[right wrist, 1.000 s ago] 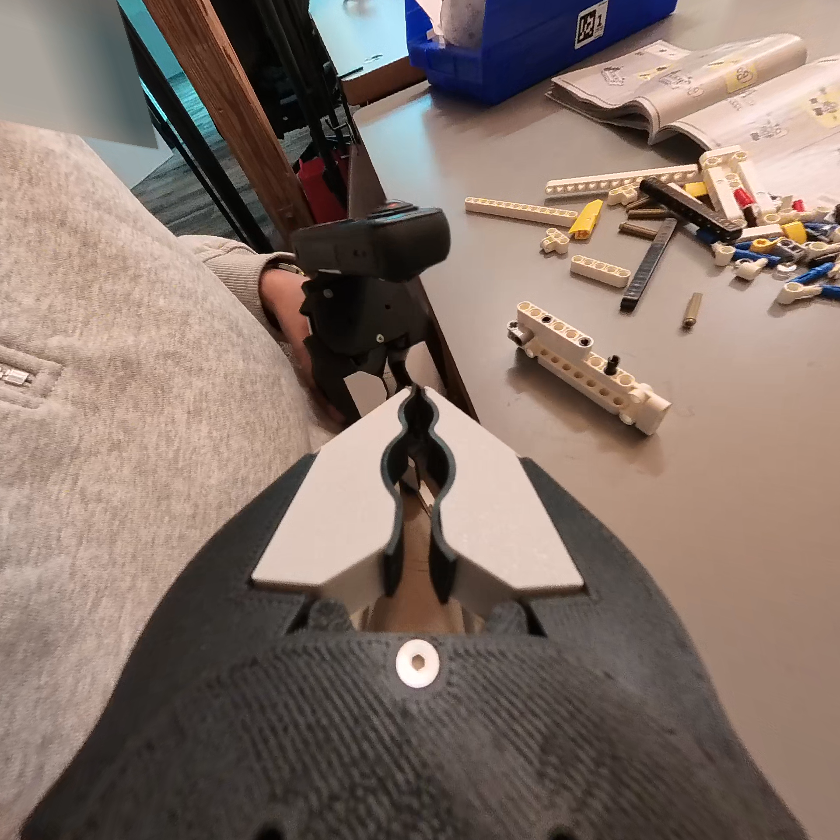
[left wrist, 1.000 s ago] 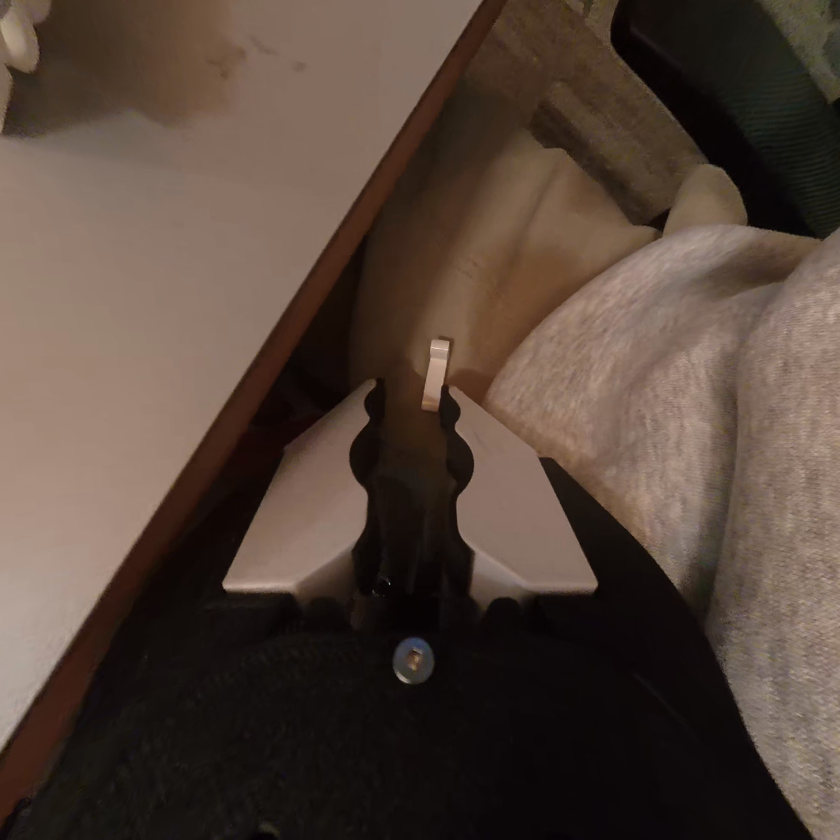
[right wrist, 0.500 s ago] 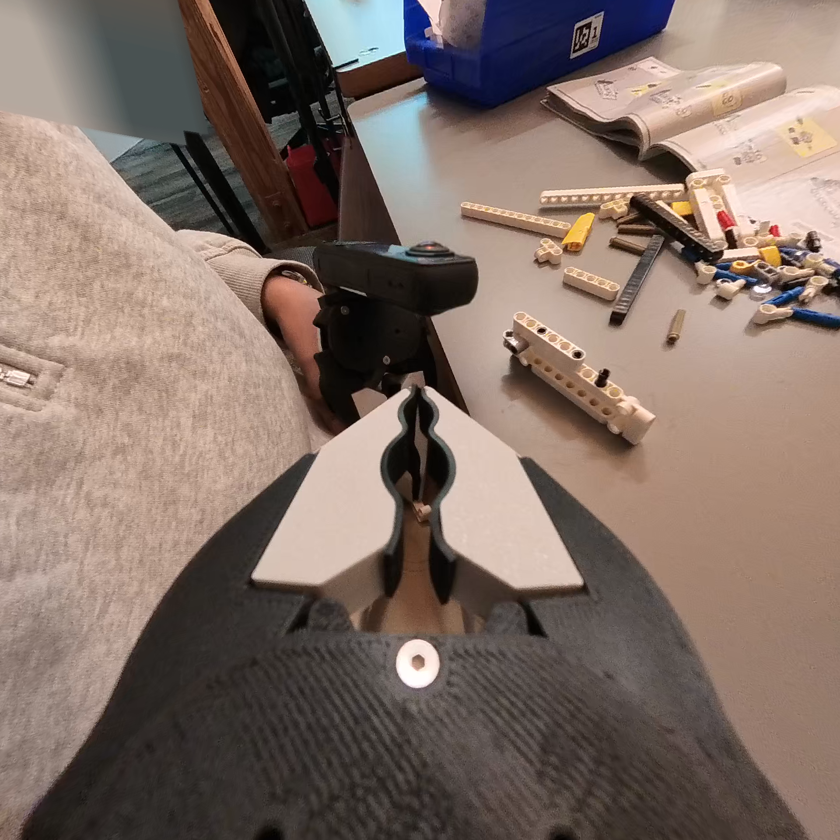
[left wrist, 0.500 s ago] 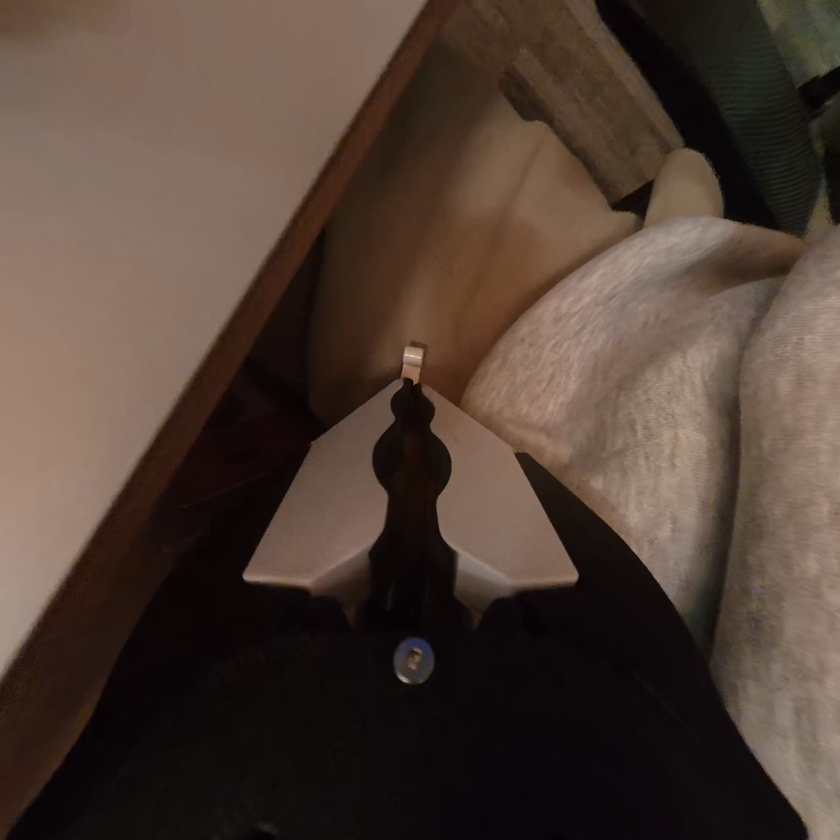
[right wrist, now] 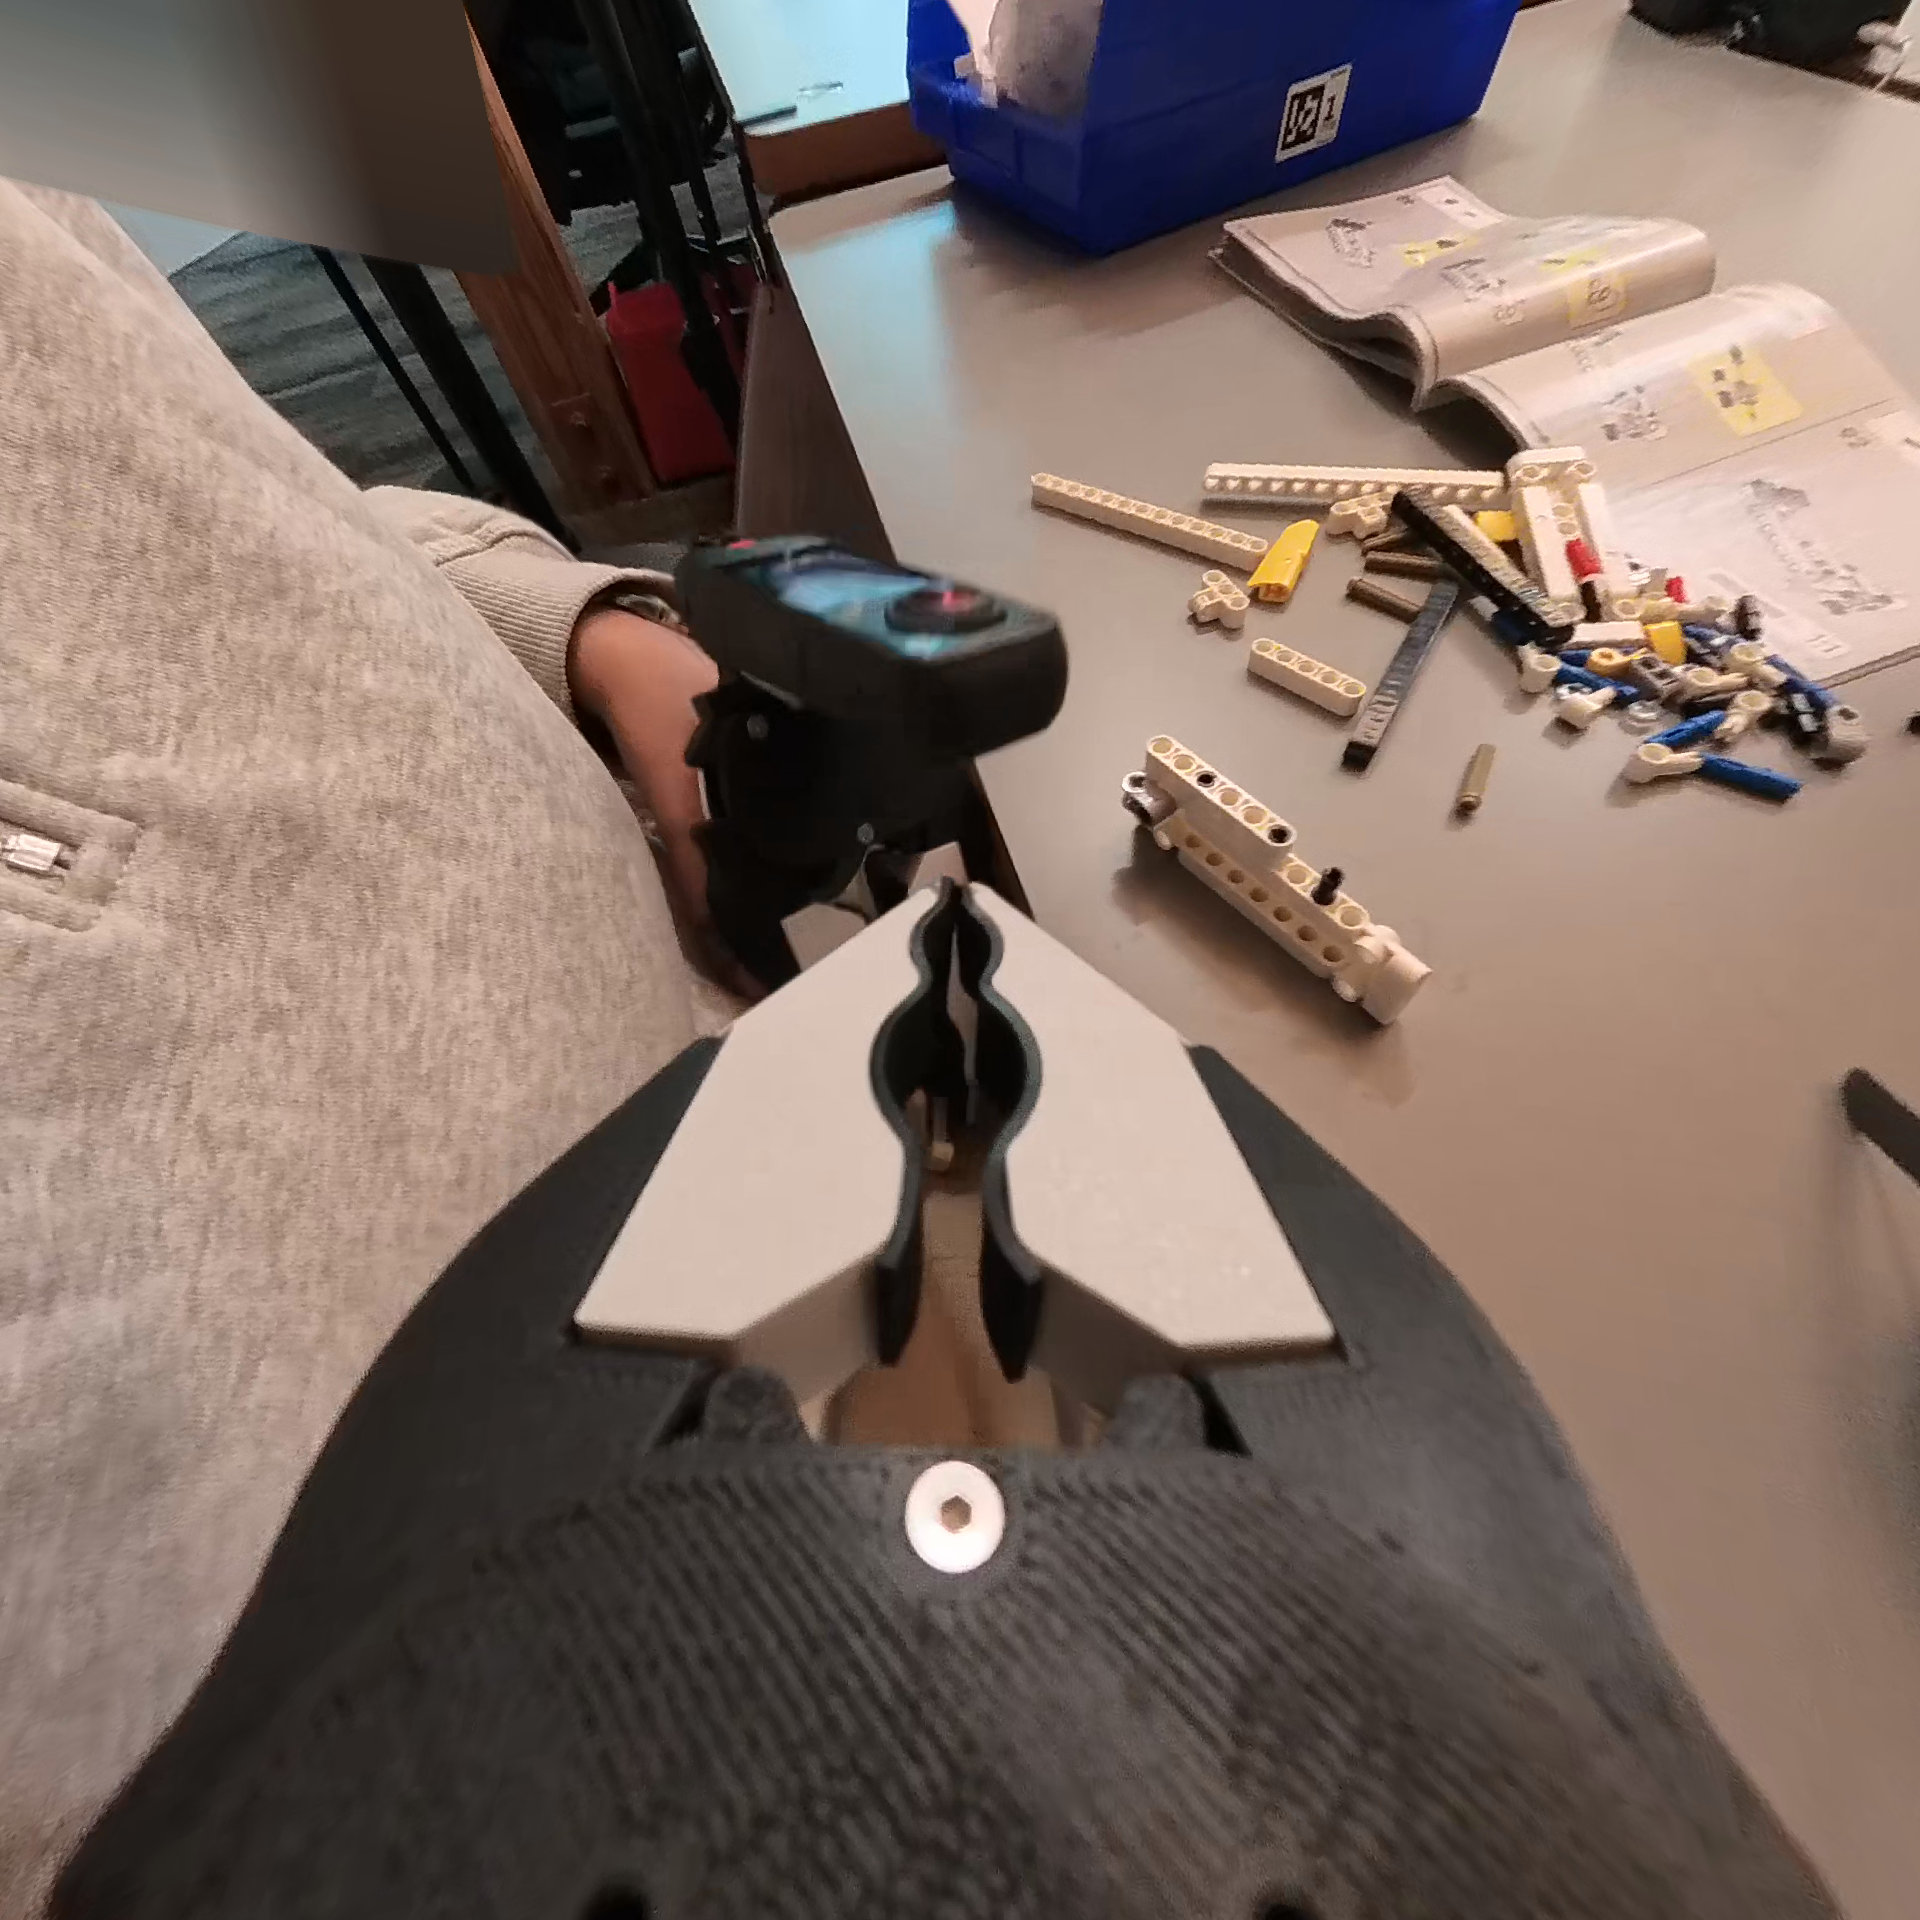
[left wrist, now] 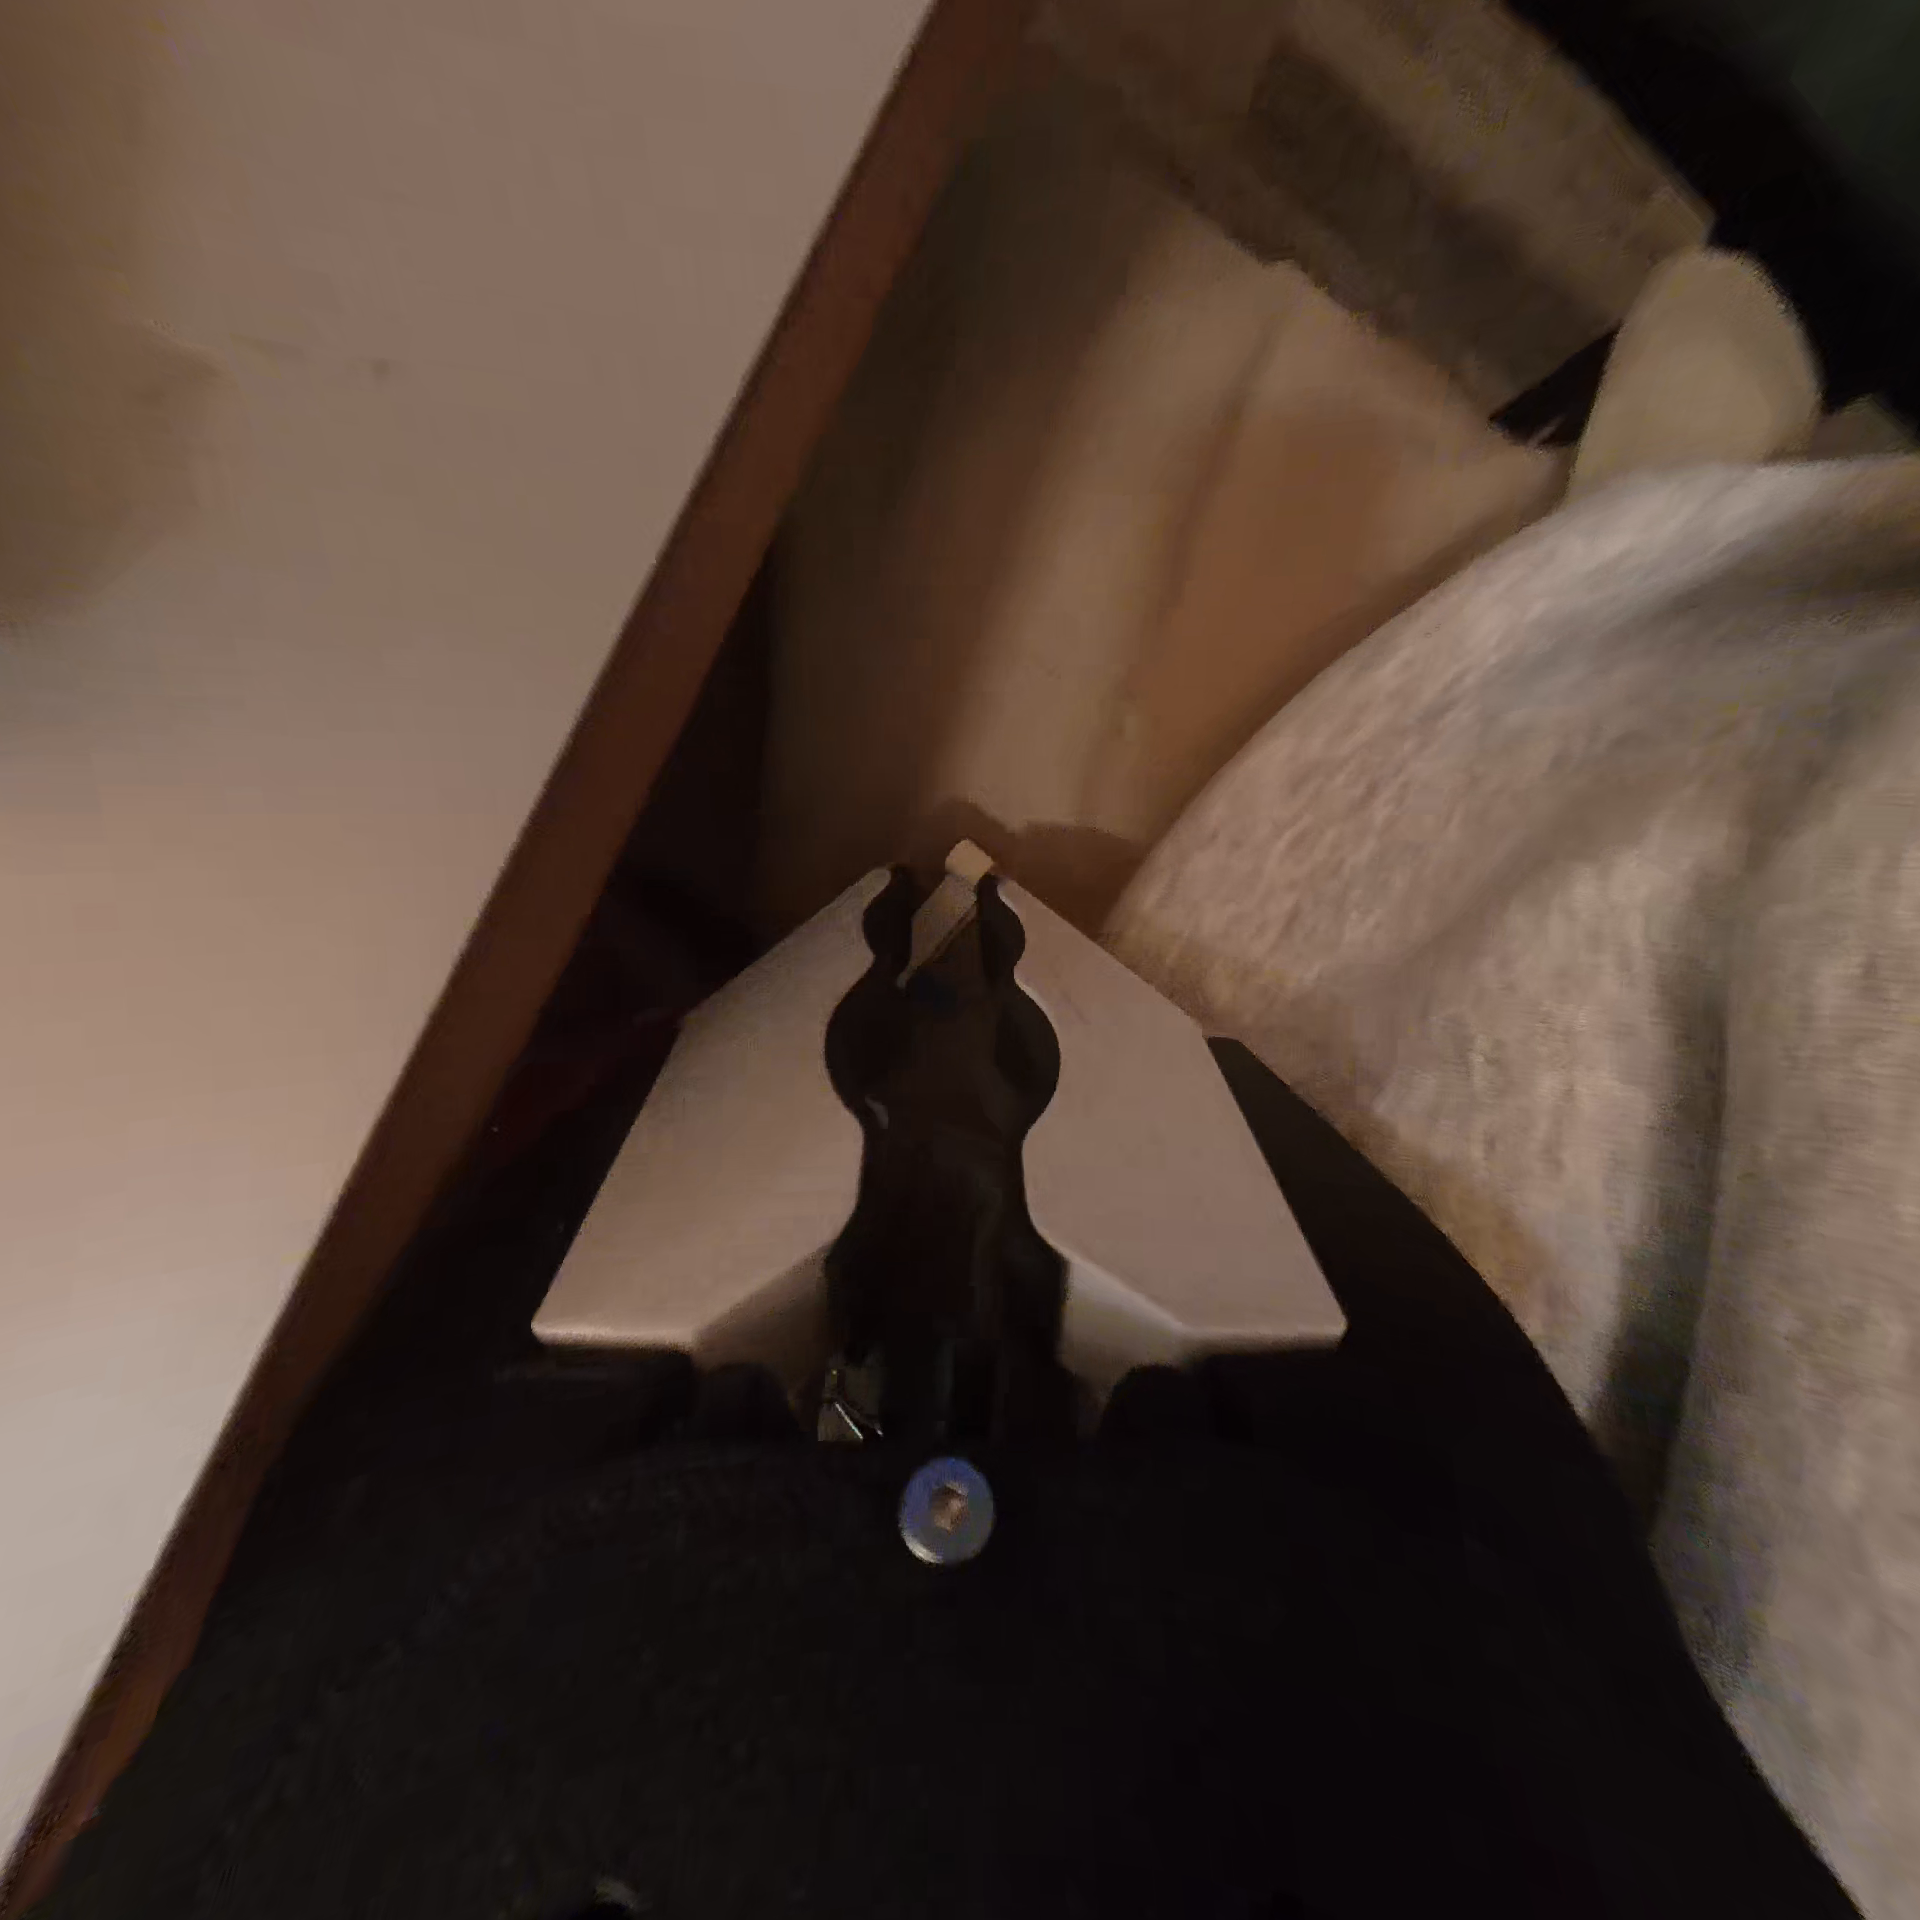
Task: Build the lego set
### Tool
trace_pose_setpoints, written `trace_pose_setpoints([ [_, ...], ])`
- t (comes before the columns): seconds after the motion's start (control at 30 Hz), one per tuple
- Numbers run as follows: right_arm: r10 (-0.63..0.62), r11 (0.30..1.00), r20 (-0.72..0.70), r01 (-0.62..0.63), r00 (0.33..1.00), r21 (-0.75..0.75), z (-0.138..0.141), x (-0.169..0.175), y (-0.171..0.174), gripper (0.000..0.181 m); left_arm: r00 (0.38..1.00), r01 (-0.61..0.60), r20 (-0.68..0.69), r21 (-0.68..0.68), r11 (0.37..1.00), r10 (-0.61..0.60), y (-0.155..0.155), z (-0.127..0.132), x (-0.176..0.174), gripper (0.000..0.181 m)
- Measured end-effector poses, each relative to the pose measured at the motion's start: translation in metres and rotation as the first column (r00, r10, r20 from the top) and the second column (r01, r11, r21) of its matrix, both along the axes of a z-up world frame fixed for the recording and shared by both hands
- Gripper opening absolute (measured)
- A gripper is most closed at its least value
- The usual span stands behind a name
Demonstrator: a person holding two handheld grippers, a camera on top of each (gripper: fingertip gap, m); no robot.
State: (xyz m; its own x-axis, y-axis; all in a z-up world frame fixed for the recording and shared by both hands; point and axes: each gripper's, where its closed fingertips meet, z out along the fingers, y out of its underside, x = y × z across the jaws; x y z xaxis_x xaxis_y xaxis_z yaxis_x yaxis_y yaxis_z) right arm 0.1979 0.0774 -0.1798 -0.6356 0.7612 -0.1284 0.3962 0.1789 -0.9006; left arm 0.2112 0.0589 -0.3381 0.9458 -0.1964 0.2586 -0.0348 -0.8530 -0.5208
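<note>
My left gripper [left wrist: 940, 894] is below the table edge, over the person's lap, shut on a small white lego piece [left wrist: 951, 883] that sits tilted between its tips. From the right wrist view the left gripper [right wrist: 831, 748] shows as a black body with a camera on top, held in a hand beside the table edge. My right gripper [right wrist: 951, 899] is shut and looks empty, just in front of the left one. A white beam assembly [right wrist: 1273, 873] with a black pin lies on the grey table [right wrist: 1455, 1195].
A pile of loose lego pieces [right wrist: 1621, 623] lies at the right, on open instruction booklets [right wrist: 1558, 312]. A blue bin [right wrist: 1195, 104] stands at the back. The brown table edge [left wrist: 665, 665] runs diagonally beside the left gripper. A grey sweater [right wrist: 260, 831] fills the left.
The left gripper's jaws have closed on the white piece, which now sits deeper and tilted between the tips. The left gripper has risen toward the table edge. The right gripper stays shut.
</note>
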Motion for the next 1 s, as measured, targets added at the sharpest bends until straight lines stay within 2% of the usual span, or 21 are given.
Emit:
trace_pose_setpoints([
  [0.13, -0.015, 1.000, -0.017, 0.015, 1.000, -0.006, 0.007, 0.000, 0.006, 0.000, 1.000, 0.031, 0.003, -0.019, 0.999, -0.031, 0.001, -0.007, 0.005, 0.006],
  [0.33, -0.017, 1.000, -0.007, 0.017, 1.000, -0.011, 0.002, 0.000, 0.007, 0.000, 0.998, 0.045, 0.032, -0.015, 0.999, -0.044, 0.001, -0.009, 0.008, 0.006],
  [0.67, -0.013, 1.000, -0.013, 0.013, 1.000, -0.022, 0.003, 0.000, 0.008, 0.000, 0.987, 0.134, -0.095, 0.031, 0.990, -0.131, 0.008, -0.015, 0.007, 0.008],
  [1.0, -0.017, 1.000, -0.018, 0.017, 1.000, -0.023, 0.003, 0.001, 0.010, 0.000, 0.985, 0.143, -0.098, 0.023, 0.989, -0.140, 0.007, -0.016, 0.009, 0.009],
])
